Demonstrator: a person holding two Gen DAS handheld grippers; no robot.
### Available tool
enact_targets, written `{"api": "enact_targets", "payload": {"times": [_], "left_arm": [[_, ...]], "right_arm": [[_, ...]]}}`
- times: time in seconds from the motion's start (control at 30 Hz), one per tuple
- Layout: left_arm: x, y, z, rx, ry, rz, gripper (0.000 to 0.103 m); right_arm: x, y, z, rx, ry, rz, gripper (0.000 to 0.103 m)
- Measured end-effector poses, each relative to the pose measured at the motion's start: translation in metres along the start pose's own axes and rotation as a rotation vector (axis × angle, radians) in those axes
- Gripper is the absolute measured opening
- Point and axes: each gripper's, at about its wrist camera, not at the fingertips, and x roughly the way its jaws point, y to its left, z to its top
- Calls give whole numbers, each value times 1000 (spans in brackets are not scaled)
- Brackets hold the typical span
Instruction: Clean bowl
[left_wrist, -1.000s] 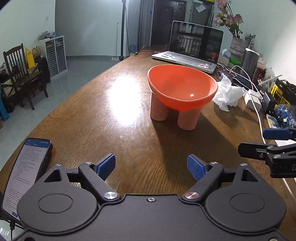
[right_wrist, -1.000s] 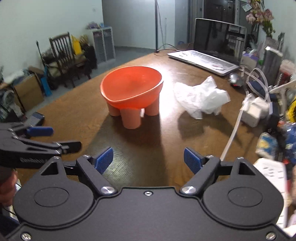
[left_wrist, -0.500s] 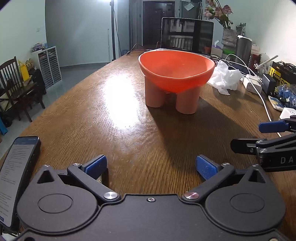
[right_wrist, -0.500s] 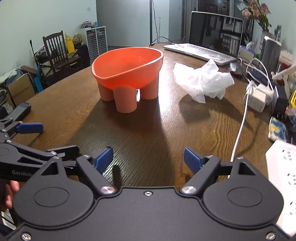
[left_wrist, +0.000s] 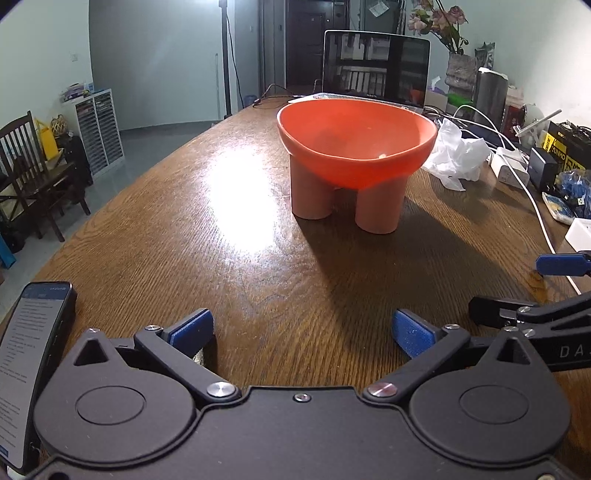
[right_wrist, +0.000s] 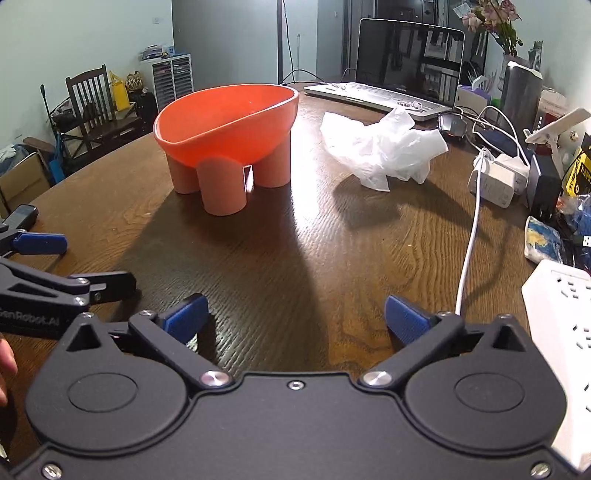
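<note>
An orange bowl (left_wrist: 354, 147) on thick round legs stands on the wooden table (left_wrist: 229, 236); it also shows in the right wrist view (right_wrist: 229, 125). A crumpled white tissue (right_wrist: 380, 147) lies to its right, also seen in the left wrist view (left_wrist: 456, 155). My left gripper (left_wrist: 301, 326) is open and empty, low over the table well short of the bowl. My right gripper (right_wrist: 293, 317) is open and empty, also short of the bowl. Each gripper shows at the edge of the other's view.
A phone (left_wrist: 31, 365) lies at the table's near left edge. An open laptop (right_wrist: 406, 66) stands behind the bowl. Chargers, a white cable (right_wrist: 469, 240), a power strip (right_wrist: 561, 332) and clutter line the right side. A chair (left_wrist: 26, 173) stands off the left.
Both grippers have dropped lower towards the table and their views have levelled, so the bowl is seen more from the side. Both stay open.
</note>
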Motion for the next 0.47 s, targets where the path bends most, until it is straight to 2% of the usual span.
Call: {"api": "enact_targets", "payload": {"times": [0.47], "left_arm": [[3,-3,5,4,-13,-4,103]], "right_arm": [[-1,-1,-1,2,-1,4,103]]}}
